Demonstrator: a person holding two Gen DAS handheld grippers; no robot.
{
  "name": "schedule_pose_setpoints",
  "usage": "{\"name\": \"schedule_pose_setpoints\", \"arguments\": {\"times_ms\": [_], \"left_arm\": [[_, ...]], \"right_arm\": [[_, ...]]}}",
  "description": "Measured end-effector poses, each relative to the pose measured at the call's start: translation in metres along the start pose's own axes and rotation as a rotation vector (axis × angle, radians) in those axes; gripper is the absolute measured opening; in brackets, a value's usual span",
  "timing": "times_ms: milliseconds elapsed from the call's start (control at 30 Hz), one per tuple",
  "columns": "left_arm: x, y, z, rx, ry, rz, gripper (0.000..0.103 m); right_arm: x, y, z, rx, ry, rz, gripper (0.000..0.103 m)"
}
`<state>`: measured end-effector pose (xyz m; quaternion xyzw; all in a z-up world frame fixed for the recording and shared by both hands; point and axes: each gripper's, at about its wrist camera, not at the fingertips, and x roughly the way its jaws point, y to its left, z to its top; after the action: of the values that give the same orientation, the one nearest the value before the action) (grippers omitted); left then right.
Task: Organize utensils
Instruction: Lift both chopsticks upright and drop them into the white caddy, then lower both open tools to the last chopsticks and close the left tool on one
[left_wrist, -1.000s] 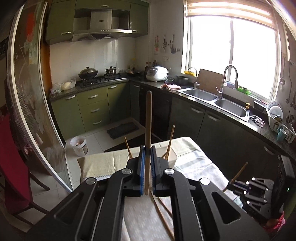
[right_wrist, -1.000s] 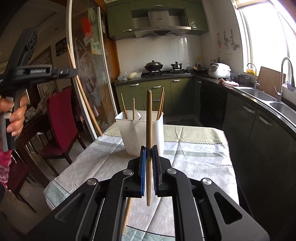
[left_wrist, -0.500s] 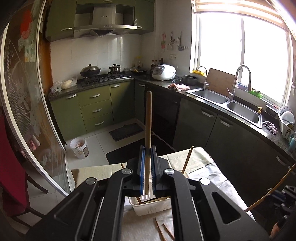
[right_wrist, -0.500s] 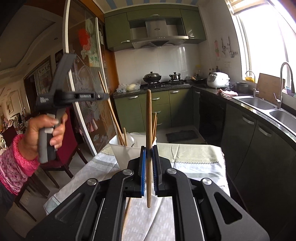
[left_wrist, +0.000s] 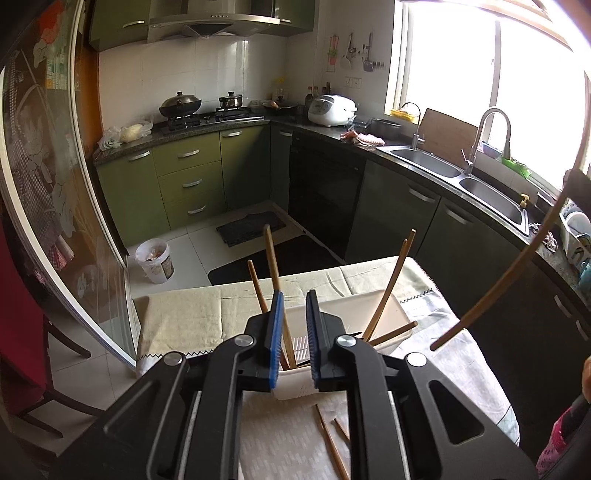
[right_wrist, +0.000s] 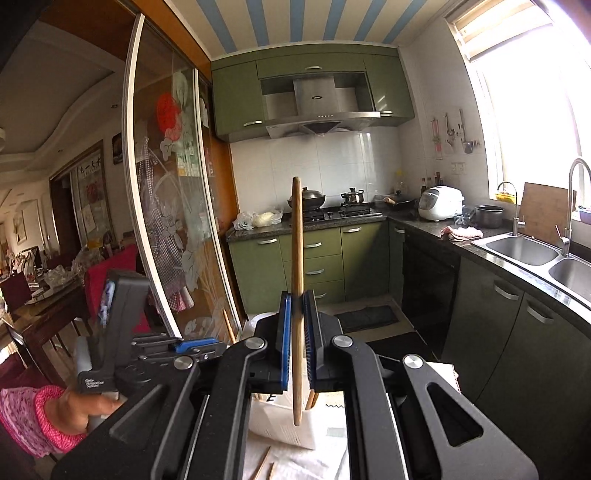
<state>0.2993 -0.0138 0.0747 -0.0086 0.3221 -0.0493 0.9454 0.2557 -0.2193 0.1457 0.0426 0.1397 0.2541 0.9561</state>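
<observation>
1. Left gripper (left_wrist: 293, 328): jaws parted, gripping nothing, above the white utensil basket (left_wrist: 384, 306); one chopstick (left_wrist: 275, 280) stands loose between them in the basket.
2. Right gripper (right_wrist: 297, 339): jaws clamped on an upright chopstick (right_wrist: 296, 258).
3. Loose chopsticks (left_wrist: 332, 443) lie on the bench (left_wrist: 184, 317).
4. White lettering on the left gripper's body is illegible.
5. The basket is largely hidden in the right wrist view.

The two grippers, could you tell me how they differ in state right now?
The left gripper is open, pads apart, holding nothing; the right gripper is shut on a chopstick. The left sits low over the white holder, where chopsticks already lean; the right holds its chopstick upright above it. Both have blue pads and black frames.
</observation>
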Motion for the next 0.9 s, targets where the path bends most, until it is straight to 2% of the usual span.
{"name": "schedule_pose_setpoints", "arguments": {"times_ms": [67,200,333,533,667,700,733,800,900], "left_arm": [[-0.014,0.003,-0.003,-0.001,-0.018,-0.008,0.023],[-0.035,0.004,-0.019,0.019,-0.012,-0.019,0.025],[-0.041,0.006,-0.046,0.033,0.043,-0.035,0.025],[-0.034,0.019,-0.086,-0.005,0.157,-0.057,0.025],[-0.022,0.029,-0.104,-0.052,0.234,-0.068,0.025],[-0.020,0.030,-0.107,-0.055,0.246,-0.064,0.025],[-0.018,0.030,-0.109,-0.055,0.254,-0.058,0.025],[-0.016,0.029,-0.114,-0.049,0.269,-0.053,0.026],[-0.013,0.021,-0.120,-0.031,0.294,-0.053,0.033]], "right_arm": [[0.014,-0.001,0.005,0.020,-0.009,0.001,0.008],[0.048,-0.003,0.014,0.035,-0.009,-0.014,0.008],[0.082,-0.002,-0.002,0.033,0.063,-0.032,0.008],[0.117,-0.009,-0.036,0.023,0.169,-0.056,0.008],[0.130,-0.009,-0.055,0.008,0.214,-0.053,0.008],[0.132,-0.008,-0.057,0.006,0.220,-0.049,0.010],[0.133,-0.007,-0.060,0.000,0.231,-0.040,0.018],[0.128,-0.004,-0.064,-0.002,0.230,-0.040,0.020],[0.107,-0.004,-0.063,0.003,0.198,-0.033,0.020]]}}
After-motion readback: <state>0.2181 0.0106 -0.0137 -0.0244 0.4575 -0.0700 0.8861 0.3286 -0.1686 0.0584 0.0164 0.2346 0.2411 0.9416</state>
